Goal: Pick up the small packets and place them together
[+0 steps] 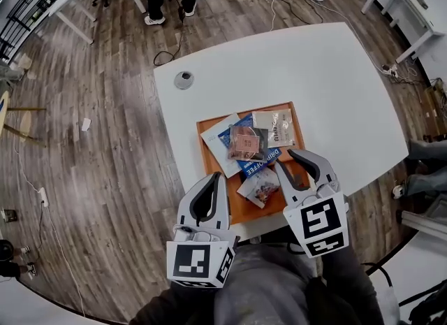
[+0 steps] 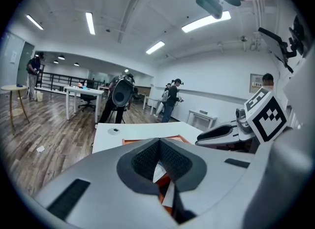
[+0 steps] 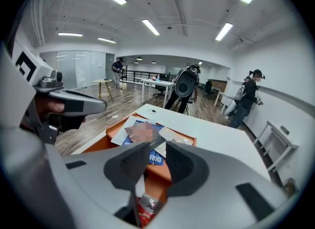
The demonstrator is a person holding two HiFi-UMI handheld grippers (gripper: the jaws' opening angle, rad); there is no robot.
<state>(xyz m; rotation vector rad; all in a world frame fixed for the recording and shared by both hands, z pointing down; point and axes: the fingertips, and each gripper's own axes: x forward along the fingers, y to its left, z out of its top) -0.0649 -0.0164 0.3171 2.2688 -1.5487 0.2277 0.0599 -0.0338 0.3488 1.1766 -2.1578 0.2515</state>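
Right now both grippers hover over the near end of the orange tray (image 1: 244, 208), which sits on the white table (image 1: 314, 72). Your left gripper (image 1: 222, 178) has its jaws closed tip to tip, with nothing between them. Your right gripper (image 1: 285, 159) has its jaws about half apart and grips nothing; through the gap you see only the tray floor and packets.

Risks, as I judge them:
- The lone packet (image 1: 260, 185) lies flat on the tray floor. A jaw coming down steeply will likely skate over it or shove it toward the rim instead of catching an edge.
- A shallow pinch on one corner could let it swing or slip out on the way over.
- The pile is loosely overlapped, so a careless drop may nudge its top packets askew.
- Your grippers sit close side by side, and a sideways reach could knock one against the other.
- The left gripper needs opening before it can help.

Packets:
- Four lie overlapped on the far half of the tray: a white packet (image 1: 220, 138), a blue packet (image 1: 257, 157) with coffee lettering, a pinkish packet (image 1: 244, 142) on top and a pale translucent packet (image 1: 274, 128) at the right.
- The lone packet is small and glossy with red print. It sits nearer the front, just beside the right gripper's jaws and close to the blue packet's corner. You cannot tell whether it touches the blue packet.
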